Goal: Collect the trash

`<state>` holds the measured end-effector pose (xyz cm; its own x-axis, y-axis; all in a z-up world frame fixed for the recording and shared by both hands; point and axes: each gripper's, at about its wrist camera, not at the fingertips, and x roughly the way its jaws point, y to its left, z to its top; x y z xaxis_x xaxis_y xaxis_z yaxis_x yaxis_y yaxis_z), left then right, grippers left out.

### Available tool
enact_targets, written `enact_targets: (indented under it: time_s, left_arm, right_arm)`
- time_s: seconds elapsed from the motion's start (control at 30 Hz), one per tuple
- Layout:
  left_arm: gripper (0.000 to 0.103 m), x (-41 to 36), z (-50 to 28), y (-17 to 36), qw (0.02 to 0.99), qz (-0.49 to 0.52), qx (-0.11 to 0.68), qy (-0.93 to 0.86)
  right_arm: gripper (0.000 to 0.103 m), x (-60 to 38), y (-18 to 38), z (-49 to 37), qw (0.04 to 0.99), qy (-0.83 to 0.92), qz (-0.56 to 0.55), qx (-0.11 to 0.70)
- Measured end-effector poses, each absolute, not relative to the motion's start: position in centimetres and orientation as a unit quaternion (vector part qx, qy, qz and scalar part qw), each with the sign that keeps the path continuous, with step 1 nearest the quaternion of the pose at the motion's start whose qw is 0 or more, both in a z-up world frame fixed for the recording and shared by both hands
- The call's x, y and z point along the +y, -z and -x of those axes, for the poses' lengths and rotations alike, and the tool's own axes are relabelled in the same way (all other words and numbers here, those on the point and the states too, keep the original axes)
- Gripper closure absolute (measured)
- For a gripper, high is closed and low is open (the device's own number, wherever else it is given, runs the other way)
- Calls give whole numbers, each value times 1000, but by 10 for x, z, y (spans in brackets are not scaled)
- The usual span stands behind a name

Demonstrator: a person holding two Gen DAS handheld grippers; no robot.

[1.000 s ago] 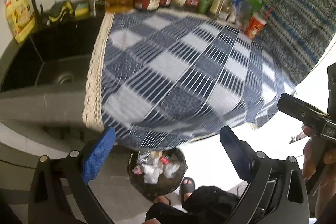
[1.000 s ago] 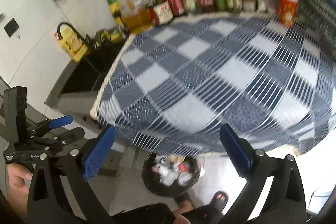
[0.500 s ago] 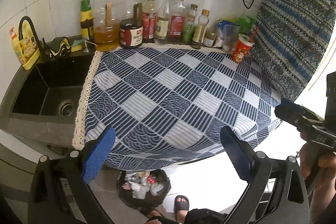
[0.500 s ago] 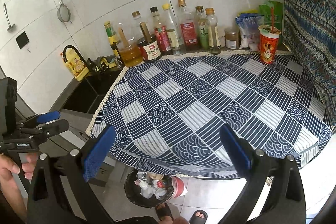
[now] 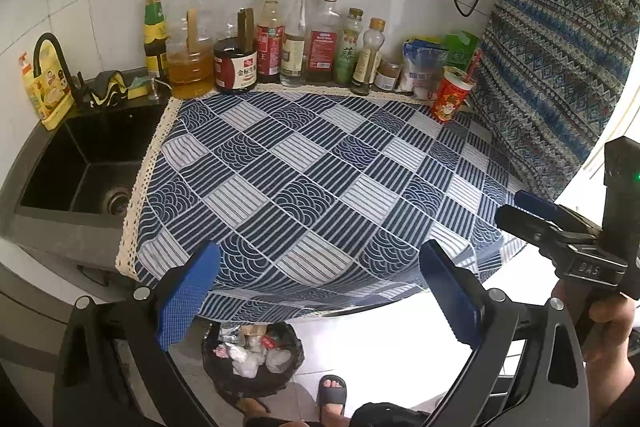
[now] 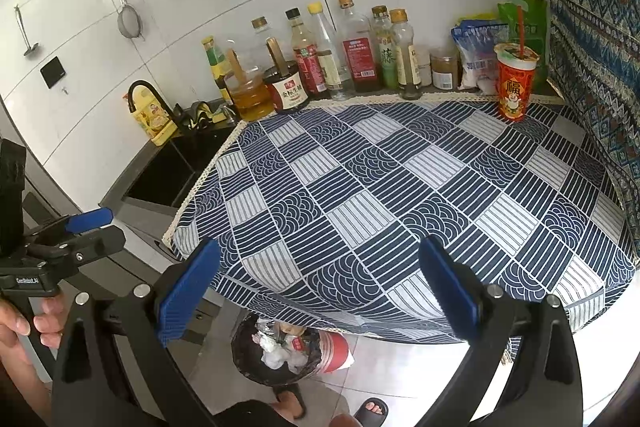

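A black trash bin (image 5: 252, 363) holding crumpled white and red trash stands on the floor below the counter's front edge; it also shows in the right wrist view (image 6: 280, 351). A red paper cup with a straw (image 5: 451, 99) stands at the back right of the counter, also in the right wrist view (image 6: 515, 83). My left gripper (image 5: 316, 291) is open and empty above the counter's front edge. My right gripper (image 6: 318, 289) is open and empty too. Each gripper shows at the other view's side.
A blue-and-white checked cloth (image 5: 312, 179) covers the counter. Several sauce and oil bottles (image 5: 276, 39) line the back wall. A black sink (image 5: 80, 167) with a tap lies to the left. A patterned fabric (image 5: 560, 67) hangs on the right. Sandalled feet (image 5: 332, 391) stand by the bin.
Both grippers have risen and pulled back from the counter. The bottles and wall now show in full, and the bin appears smaller and lower.
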<state>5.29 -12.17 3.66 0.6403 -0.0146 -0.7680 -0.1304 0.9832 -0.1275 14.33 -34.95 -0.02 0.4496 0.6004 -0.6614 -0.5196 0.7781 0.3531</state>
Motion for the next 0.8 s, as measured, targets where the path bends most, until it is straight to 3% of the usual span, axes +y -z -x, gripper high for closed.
enact_targets:
  time_s: [0.8]
  left_arm:
    - [6,-68,-89,-13,890,108,441,-44]
  right_arm:
    - [5,-317,17,-174,847,-311,-45,429]
